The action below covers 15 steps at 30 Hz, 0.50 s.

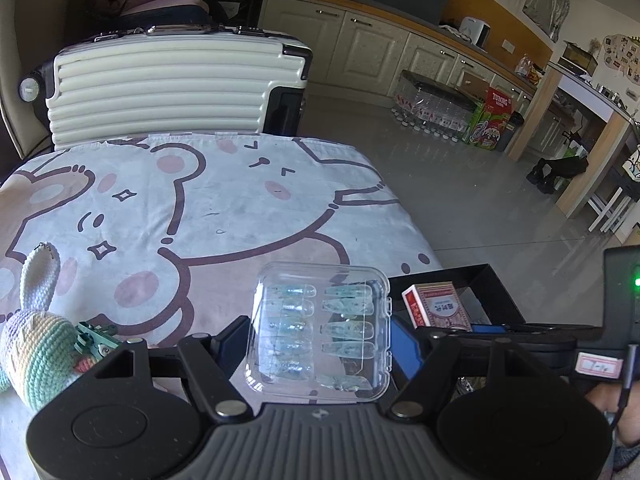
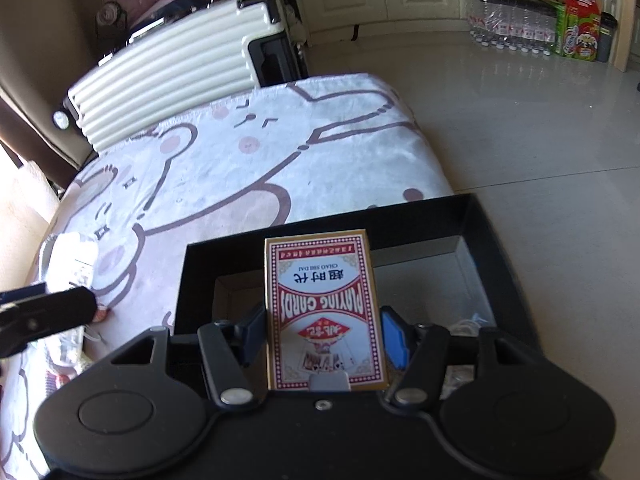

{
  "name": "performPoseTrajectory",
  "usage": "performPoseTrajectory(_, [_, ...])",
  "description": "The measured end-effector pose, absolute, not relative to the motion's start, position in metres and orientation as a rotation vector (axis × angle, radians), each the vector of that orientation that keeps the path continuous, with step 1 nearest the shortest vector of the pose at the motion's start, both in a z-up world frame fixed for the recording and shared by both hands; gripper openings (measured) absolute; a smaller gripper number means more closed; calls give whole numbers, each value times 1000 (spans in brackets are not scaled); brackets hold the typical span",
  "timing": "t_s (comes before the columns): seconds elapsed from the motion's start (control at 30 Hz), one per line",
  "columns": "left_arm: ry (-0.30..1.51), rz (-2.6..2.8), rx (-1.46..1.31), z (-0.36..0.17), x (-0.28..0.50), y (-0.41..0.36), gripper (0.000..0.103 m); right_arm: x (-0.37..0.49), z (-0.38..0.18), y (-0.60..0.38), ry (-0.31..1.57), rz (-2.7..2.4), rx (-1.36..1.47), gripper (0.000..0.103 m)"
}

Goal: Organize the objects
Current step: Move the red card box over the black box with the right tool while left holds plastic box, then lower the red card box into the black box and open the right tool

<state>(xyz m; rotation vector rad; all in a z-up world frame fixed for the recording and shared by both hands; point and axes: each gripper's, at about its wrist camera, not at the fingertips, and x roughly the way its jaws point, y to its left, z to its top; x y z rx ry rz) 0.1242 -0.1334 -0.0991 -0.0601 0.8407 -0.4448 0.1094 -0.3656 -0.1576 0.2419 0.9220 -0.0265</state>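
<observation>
My left gripper (image 1: 320, 340) is shut on a clear plastic case of pale blue fake nails (image 1: 320, 332), held above the cartoon-print tablecloth (image 1: 180, 208). My right gripper (image 2: 324, 332) is shut on a red and white playing card box (image 2: 324, 308) and holds it over the open black box (image 2: 476, 220) at the table's right edge. In the left wrist view the card box (image 1: 436, 306) and black box (image 1: 496, 284) show to the right. A crocheted pastel bunny (image 1: 36, 344) and a green clip (image 1: 96, 340) lie at the left.
A ribbed white suitcase (image 1: 168, 84) stands behind the table. Grey tiled floor (image 1: 460, 184) lies to the right, with water bottles and cartons (image 1: 492, 120) by the cabinets. White items (image 2: 72, 264) lie on the cloth at the left in the right wrist view.
</observation>
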Motion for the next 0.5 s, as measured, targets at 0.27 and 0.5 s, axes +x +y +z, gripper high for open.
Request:
performPoseTrajectory(0.27, [843, -450, -55, -103, 133, -132, 74, 122, -173, -357, 961, -10, 226, 60])
performPoseTrajectory(0.5, [847, -455, -51, -106, 135, -131, 74, 129, -183, -345, 1001, 11, 214, 60])
